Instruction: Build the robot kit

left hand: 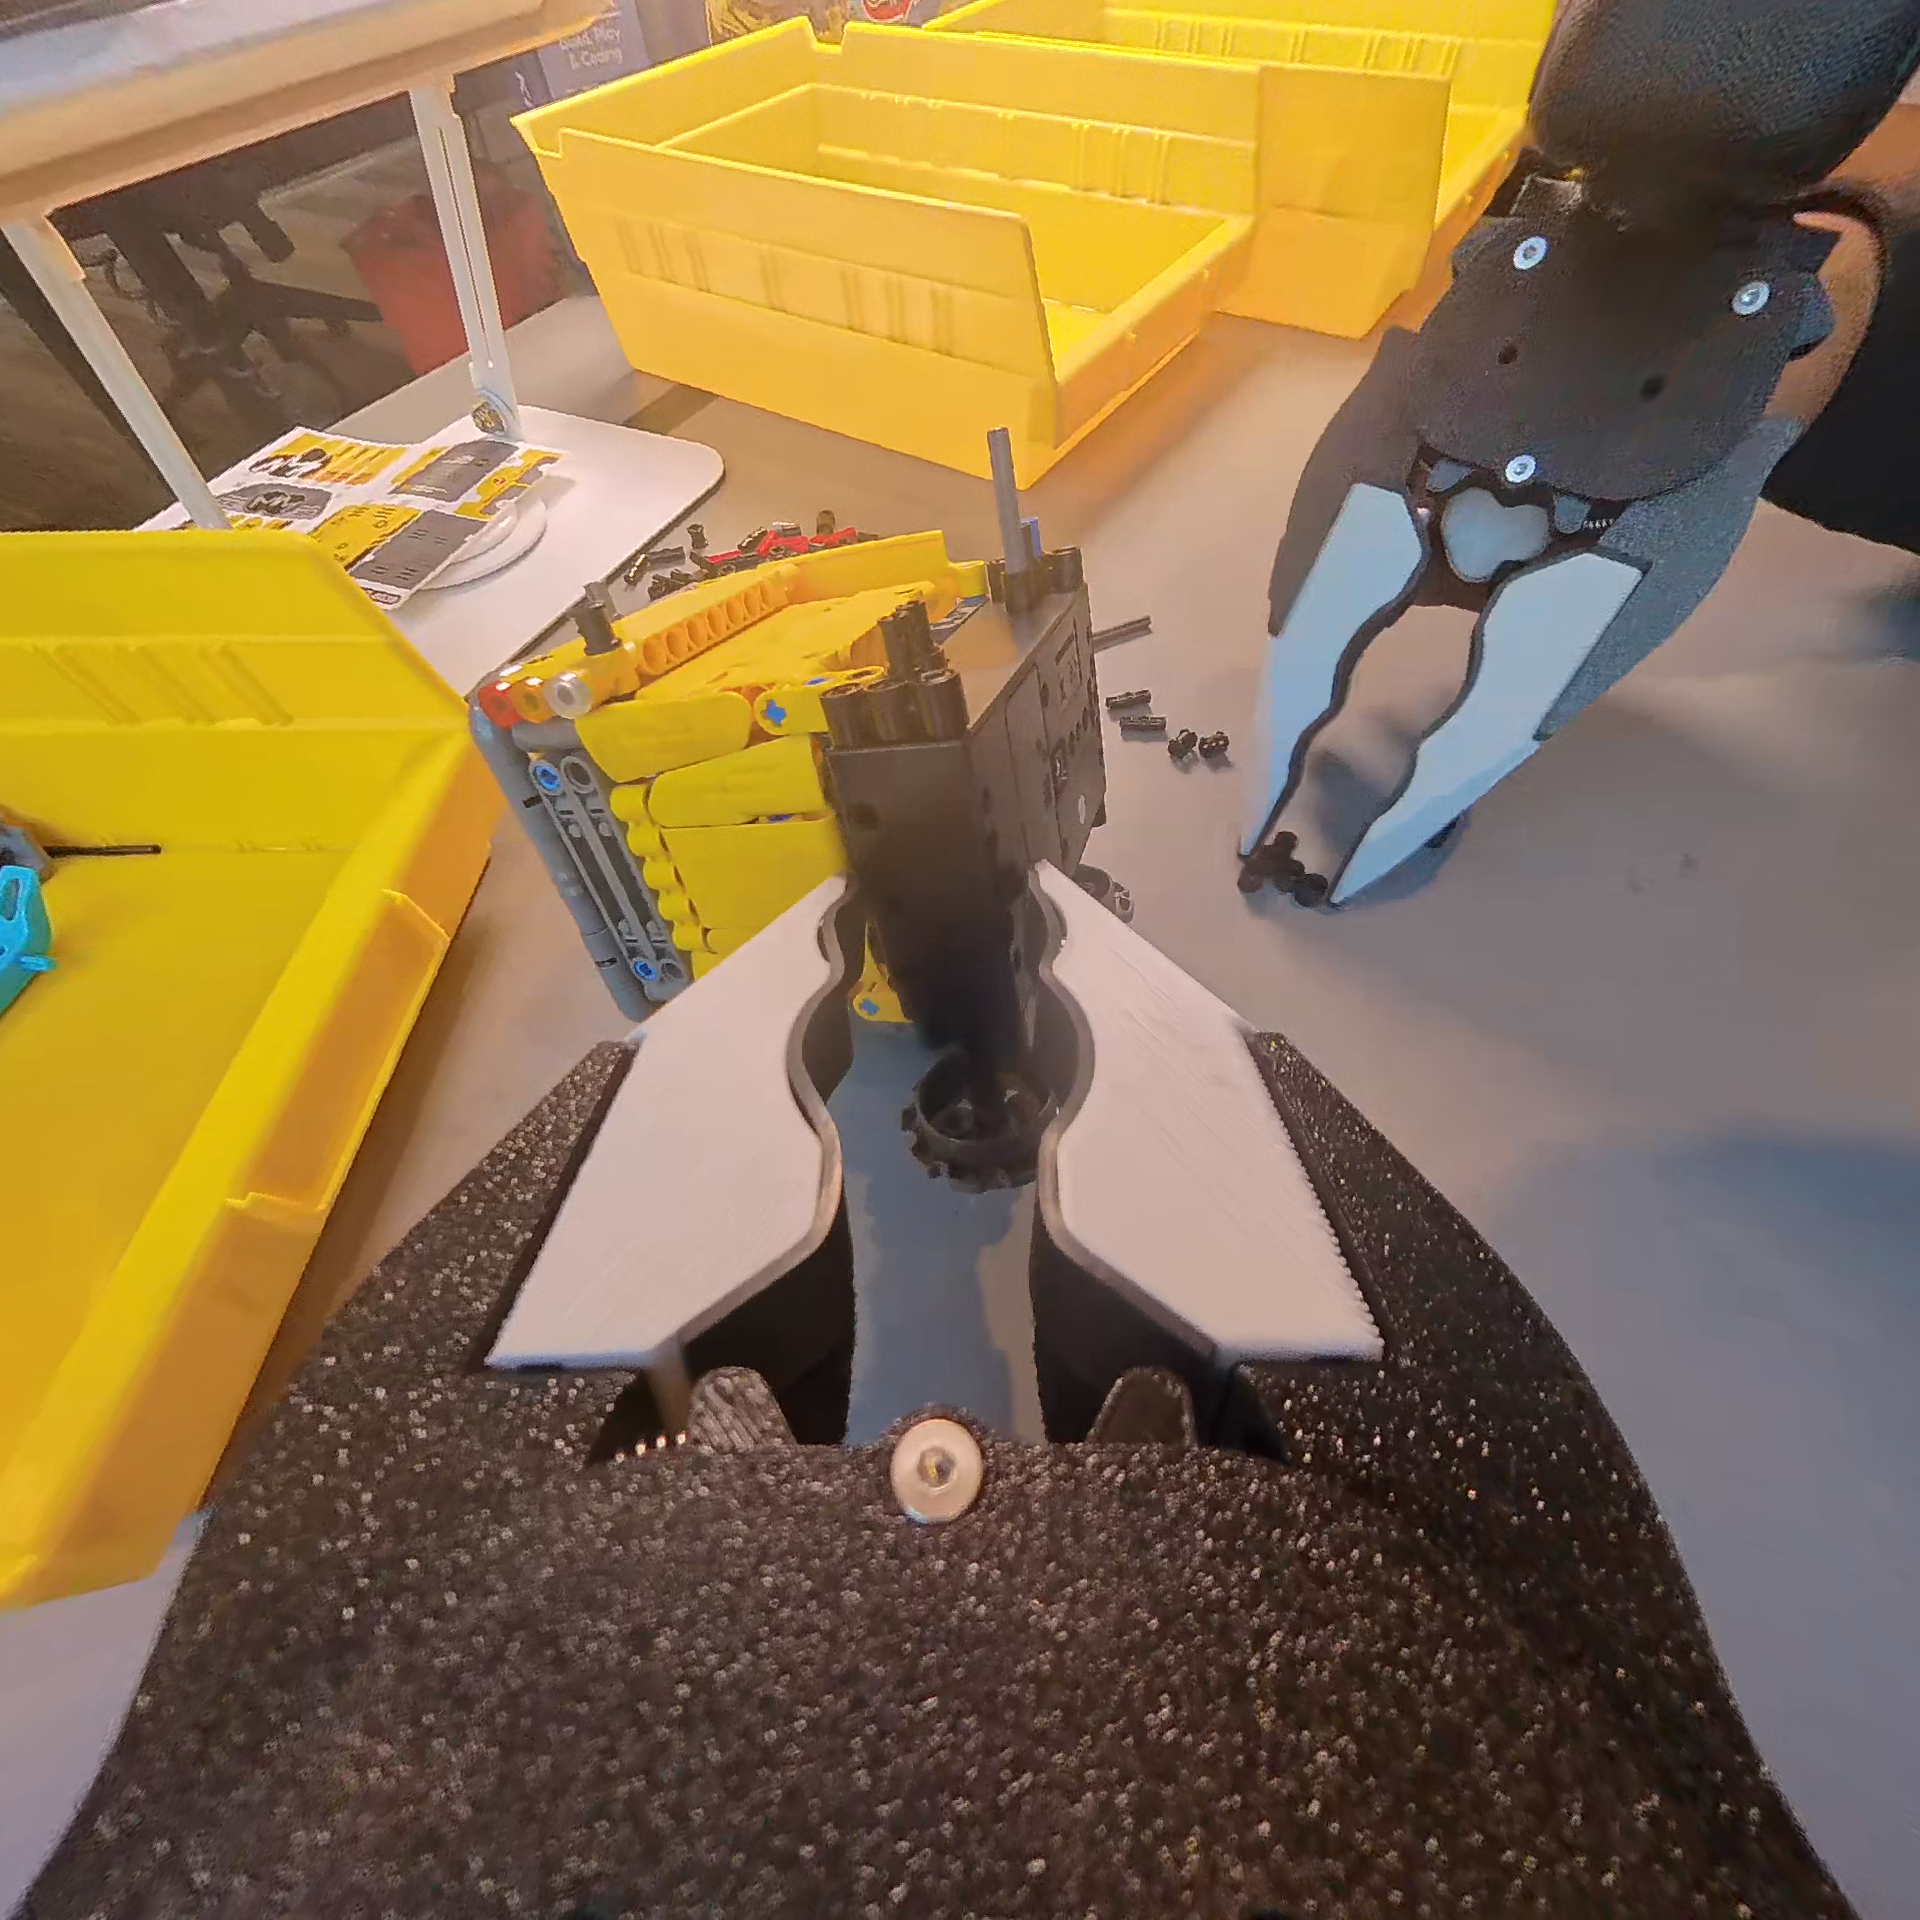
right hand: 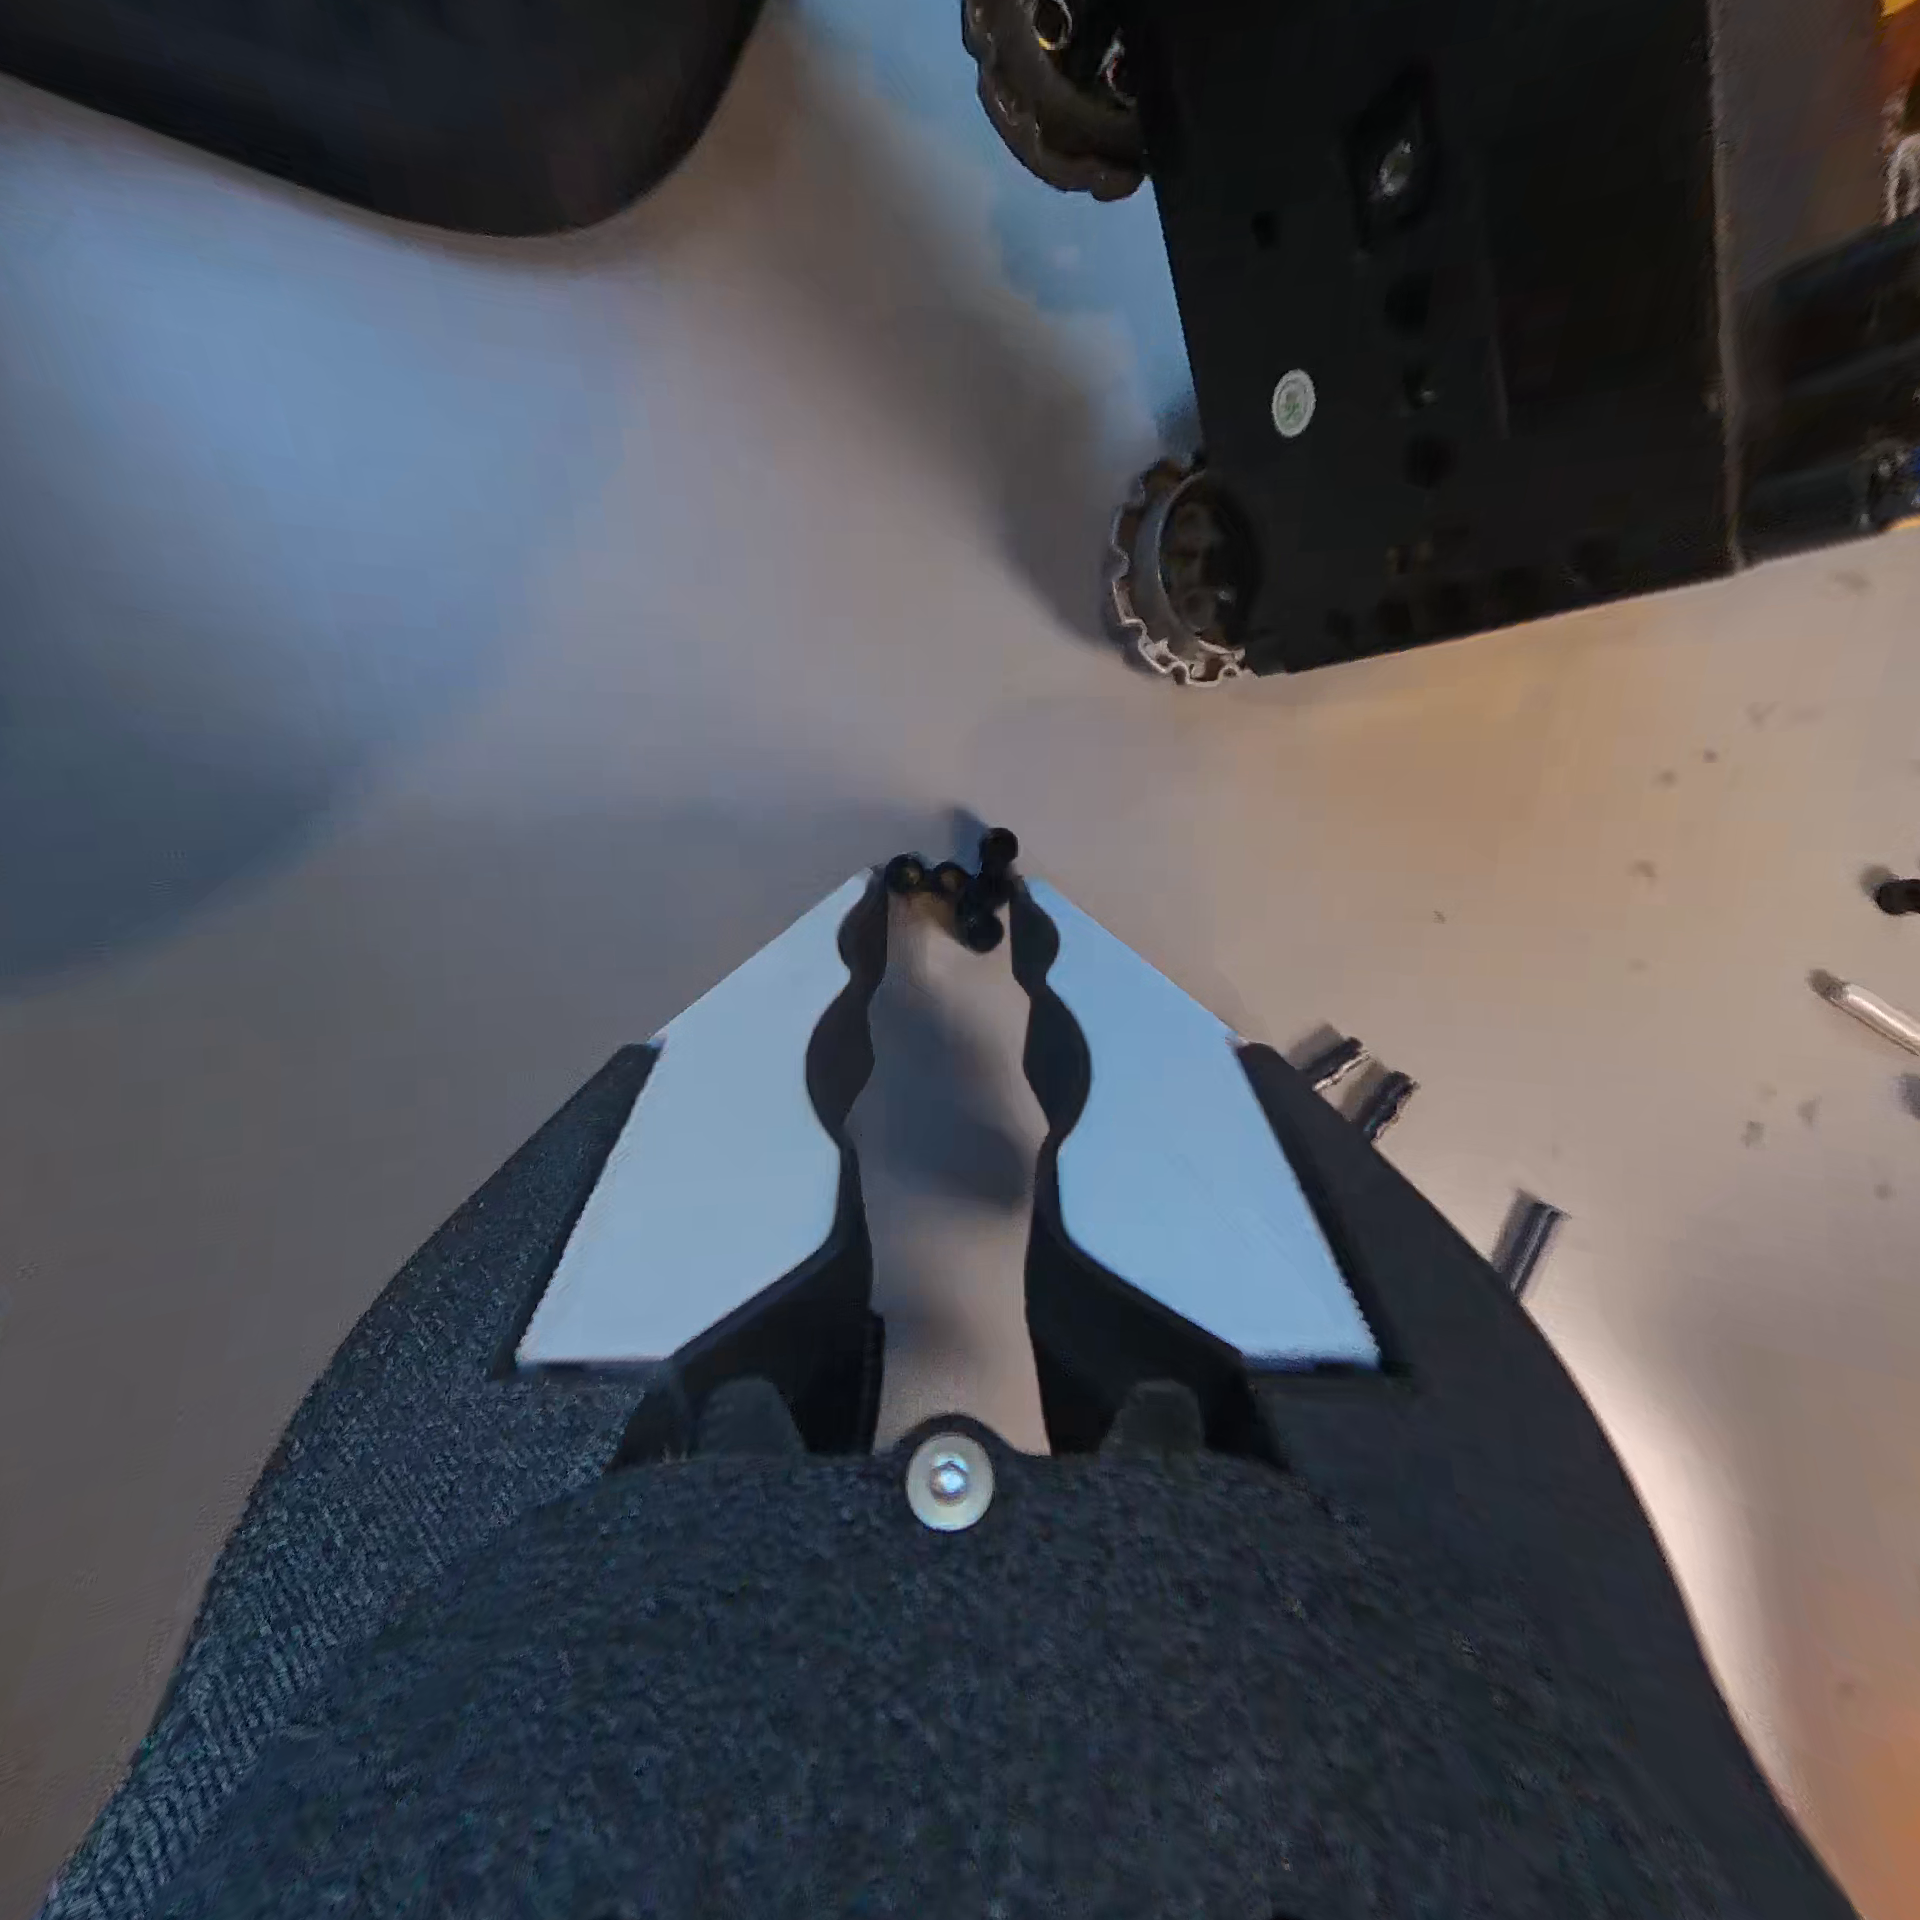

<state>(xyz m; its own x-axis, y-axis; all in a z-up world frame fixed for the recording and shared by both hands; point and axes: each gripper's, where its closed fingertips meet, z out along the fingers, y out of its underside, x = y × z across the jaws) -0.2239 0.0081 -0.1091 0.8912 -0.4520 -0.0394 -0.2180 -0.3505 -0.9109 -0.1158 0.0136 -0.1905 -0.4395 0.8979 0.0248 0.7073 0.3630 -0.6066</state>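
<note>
A yellow and black brick-built model (left hand: 727, 790) stands on the grey table. My left gripper (left hand: 940, 904) is shut on its black block (left hand: 966, 790), with a black toothed wheel (left hand: 977, 1132) showing between the fingers below. My right gripper (left hand: 1294, 873) points down at the table to the model's right. It is slightly open, and its tips straddle a small cluster of black pins (right hand: 951, 883). In the right wrist view my right gripper (right hand: 948, 883) touches the table, and the black block (right hand: 1455, 312) with a toothed wheel (right hand: 1184, 571) lies beyond it.
A yellow bin (left hand: 208, 987) with a teal piece (left hand: 16, 914) sits at the left. More yellow bins (left hand: 883, 239) stand at the back. A printed sheet (left hand: 395, 499) and loose small parts (left hand: 748, 551) lie behind the model. Black pins (left hand: 1164, 727) are scattered nearby; more pins (right hand: 1361, 1081) show in the right wrist view. There is about 15 cm between the tips of the two grippers.
</note>
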